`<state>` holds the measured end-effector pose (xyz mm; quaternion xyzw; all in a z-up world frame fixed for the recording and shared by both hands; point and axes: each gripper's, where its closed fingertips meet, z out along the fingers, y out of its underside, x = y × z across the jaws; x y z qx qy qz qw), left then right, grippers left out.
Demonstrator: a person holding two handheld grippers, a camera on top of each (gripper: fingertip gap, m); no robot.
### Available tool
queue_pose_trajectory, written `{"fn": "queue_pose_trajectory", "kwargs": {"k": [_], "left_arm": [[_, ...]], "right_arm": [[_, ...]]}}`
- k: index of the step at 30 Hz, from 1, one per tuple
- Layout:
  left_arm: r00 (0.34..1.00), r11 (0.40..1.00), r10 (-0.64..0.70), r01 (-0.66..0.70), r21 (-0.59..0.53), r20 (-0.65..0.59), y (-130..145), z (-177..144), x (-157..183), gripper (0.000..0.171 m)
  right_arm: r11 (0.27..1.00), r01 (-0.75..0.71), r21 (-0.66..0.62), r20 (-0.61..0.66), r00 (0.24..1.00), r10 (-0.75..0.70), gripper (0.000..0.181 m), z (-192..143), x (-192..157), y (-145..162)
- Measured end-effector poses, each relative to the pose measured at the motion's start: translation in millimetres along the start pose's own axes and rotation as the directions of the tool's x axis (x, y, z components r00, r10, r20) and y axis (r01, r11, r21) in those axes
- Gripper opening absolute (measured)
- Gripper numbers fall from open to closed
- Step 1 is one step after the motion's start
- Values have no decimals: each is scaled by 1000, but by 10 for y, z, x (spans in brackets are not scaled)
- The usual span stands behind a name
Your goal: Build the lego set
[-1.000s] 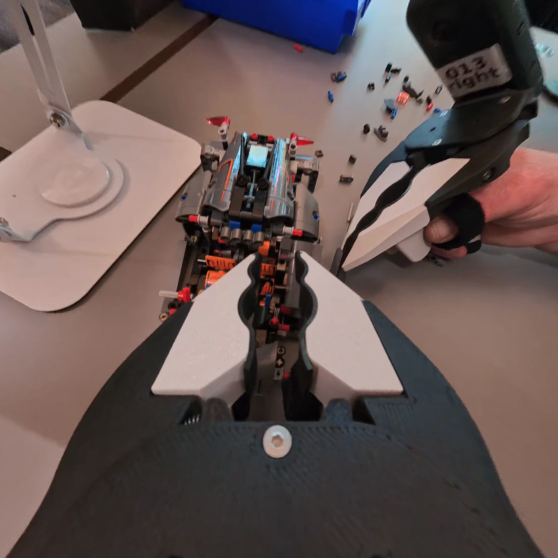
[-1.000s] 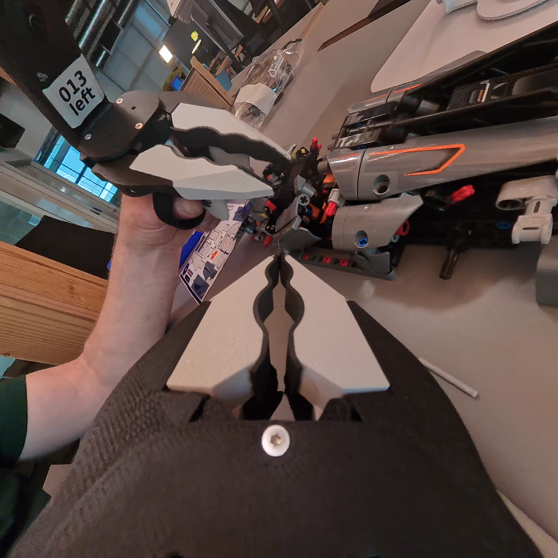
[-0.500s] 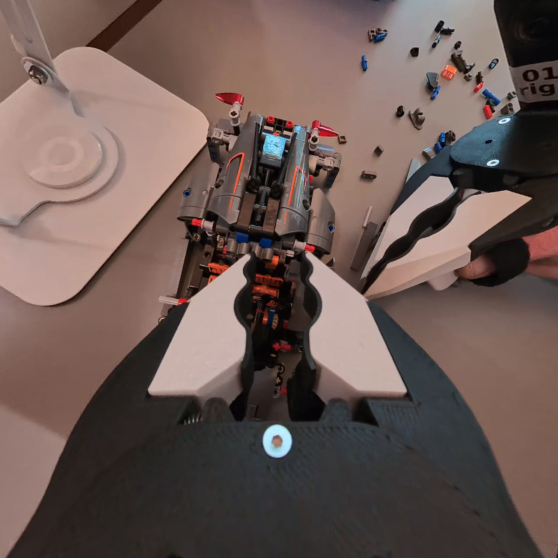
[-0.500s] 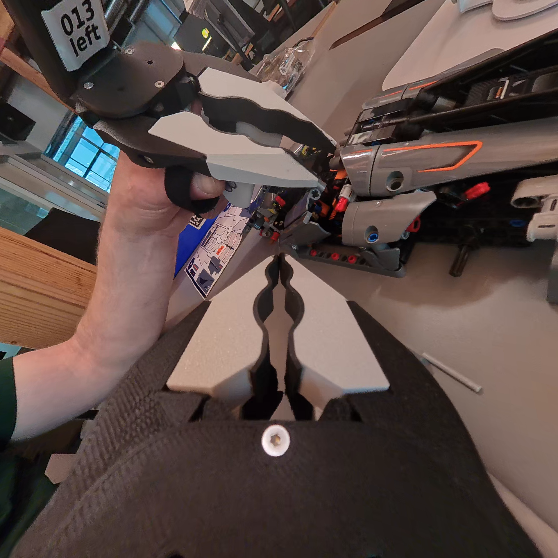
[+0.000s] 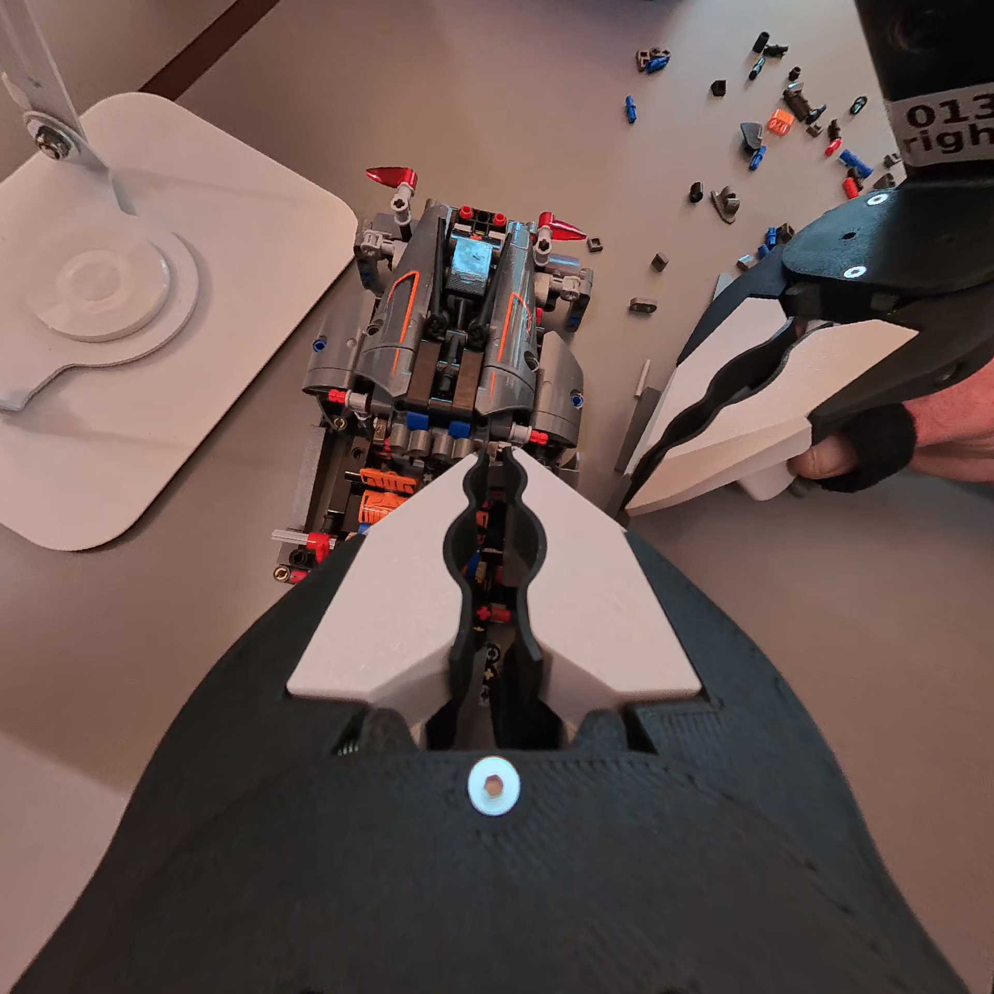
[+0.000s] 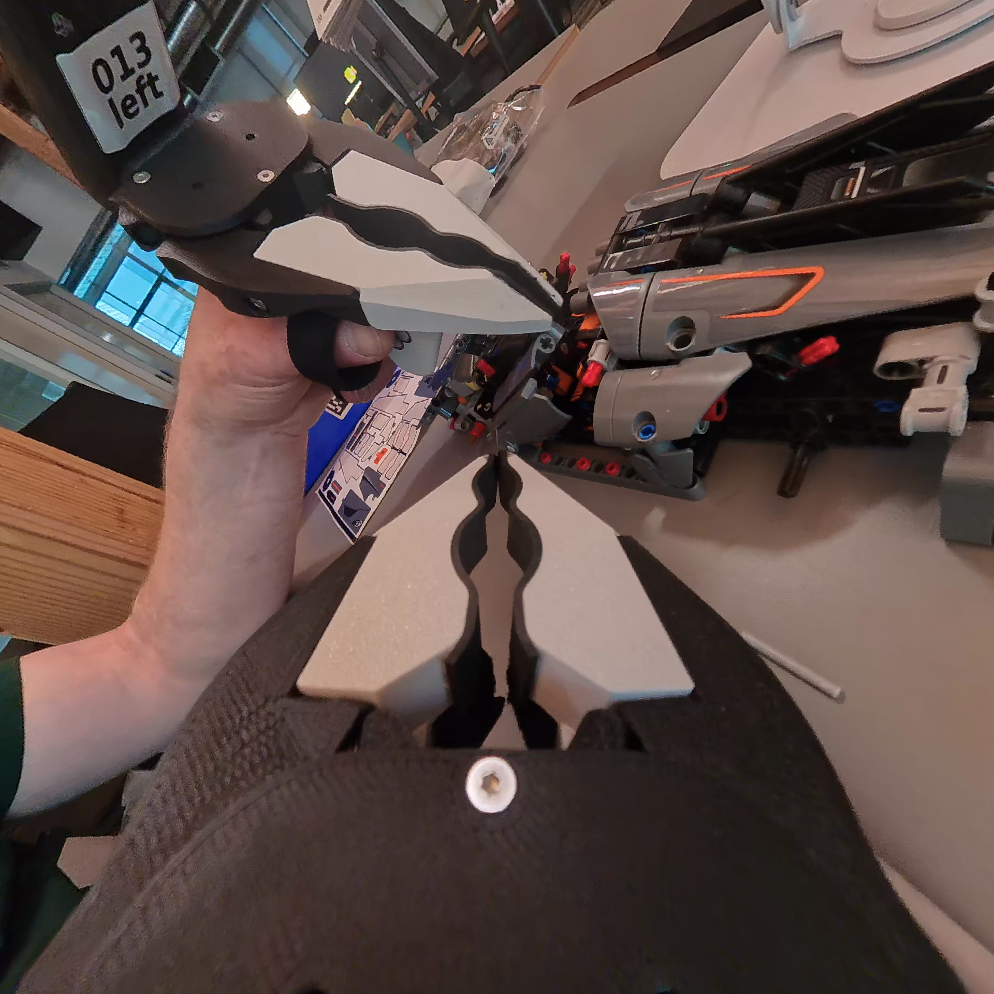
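Observation:
The grey, black and orange lego car model (image 5: 446, 344) stands on the table, also seen side-on in the right wrist view (image 6: 726, 312). My left gripper (image 5: 493, 457) hovers over the model's near, open-framed end. Its jaws are almost together, with their tips at the row of grey pins, and I see nothing separate held between them. From the right wrist view the left gripper (image 6: 554, 314) points down onto the model's top. My right gripper (image 6: 497, 457) is shut and empty, with its tips low beside the model's near corner; it also shows in the left wrist view (image 5: 629, 505).
Several small loose pieces (image 5: 780, 118) lie scattered at the far right. A white stand base (image 5: 161, 322) sits to the left of the model. A dark grey beam (image 5: 640, 425) and a thin white axle (image 6: 796, 672) lie by the model. A sticker sheet (image 6: 371, 452) lies behind. The grippers' ends are close to 5 cm from one another. Between my right fingertips and the thin white axle (image 6: 796, 672) there is roughly 10 cm. It is also in sight in the left wrist view (image 5: 644, 374).
My left gripper's jaws have closed from wide around the model's front frame to nearly together. The right gripper stayed shut and shifted a little to the right.

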<state>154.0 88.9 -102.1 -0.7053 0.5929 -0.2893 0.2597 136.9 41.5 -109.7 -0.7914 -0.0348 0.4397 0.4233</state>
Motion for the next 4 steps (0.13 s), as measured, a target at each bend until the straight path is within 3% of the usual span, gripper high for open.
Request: {"fn": "queue_pose_trajectory", "kwargs": {"k": [4], "left_arm": [[999, 999, -23, 24, 21, -33, 5, -24, -18, 2]], "right_arm": [[1000, 2, 13, -10, 1000, -2, 0, 17, 13, -29]]}}
